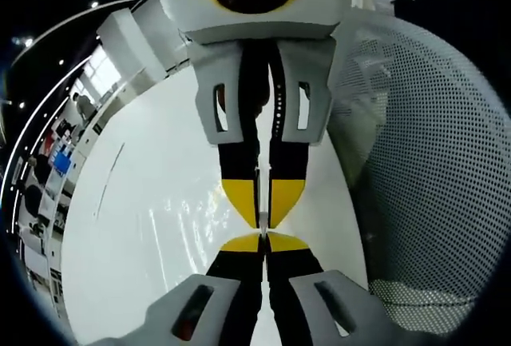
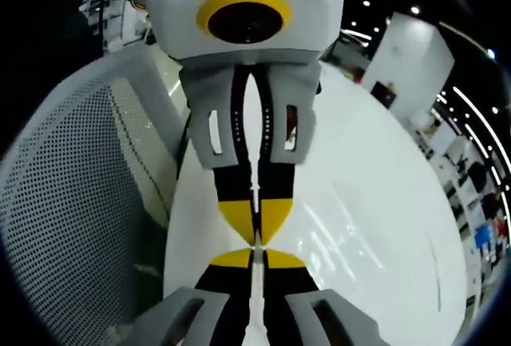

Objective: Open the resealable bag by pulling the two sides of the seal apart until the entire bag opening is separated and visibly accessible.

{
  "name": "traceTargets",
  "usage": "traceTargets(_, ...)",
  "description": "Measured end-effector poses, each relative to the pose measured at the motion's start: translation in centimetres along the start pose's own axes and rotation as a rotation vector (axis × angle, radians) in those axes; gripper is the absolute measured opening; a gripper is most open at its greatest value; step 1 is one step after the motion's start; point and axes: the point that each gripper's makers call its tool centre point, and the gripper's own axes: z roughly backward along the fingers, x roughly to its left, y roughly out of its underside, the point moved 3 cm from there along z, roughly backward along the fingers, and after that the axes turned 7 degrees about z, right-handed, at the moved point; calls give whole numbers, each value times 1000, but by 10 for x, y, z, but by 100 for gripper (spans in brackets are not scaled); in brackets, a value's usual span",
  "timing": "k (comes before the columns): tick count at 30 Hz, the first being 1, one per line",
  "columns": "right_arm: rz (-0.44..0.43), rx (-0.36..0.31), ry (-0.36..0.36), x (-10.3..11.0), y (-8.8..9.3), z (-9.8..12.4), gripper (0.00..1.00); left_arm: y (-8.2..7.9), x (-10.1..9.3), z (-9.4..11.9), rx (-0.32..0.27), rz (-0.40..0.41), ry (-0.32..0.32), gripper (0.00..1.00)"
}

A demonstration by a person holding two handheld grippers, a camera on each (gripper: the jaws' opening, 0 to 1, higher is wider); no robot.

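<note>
My left gripper [image 1: 263, 237] rises from the bottom of the left gripper view with its yellow tips pressed together. My right gripper [image 1: 262, 221] comes down from the top and meets it tip to tip. A thin pale strip, the edge of the clear resealable bag [image 1: 260, 176], runs edge-on between the shut jaws. In the right gripper view the right gripper [image 2: 255, 252] is shut at the bottom and the left gripper [image 2: 255, 237] faces it from above, with the bag edge [image 2: 255, 302] showing as a white line between the jaws. The rest of the bag is too clear to make out.
A glossy white table [image 1: 136, 226] [image 2: 383, 202] lies below the grippers. A white mesh chair back [image 1: 431, 162] [image 2: 72, 202] stands close beside them. Desks and people [image 1: 36, 194] are far off in the room.
</note>
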Motion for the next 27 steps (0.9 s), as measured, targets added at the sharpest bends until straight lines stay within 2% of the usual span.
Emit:
traceTargets(7, -6, -11, -3, 0, -2, 1, 0, -2, 0, 3, -2, 21, -3, 0)
traceTargets(15, 9, -2, -9, 1, -1, 1, 0, -4, -1, 3, 3, -1, 3, 0)
traceTargets(21, 14, -1, -7, 1, 0, 2, 0, -5, -1, 3, 1, 51, 2, 0)
traceTargets(27, 16, -4, -26, 6, -1, 1, 0, -4, -5, 4, 20, 48, 22, 0)
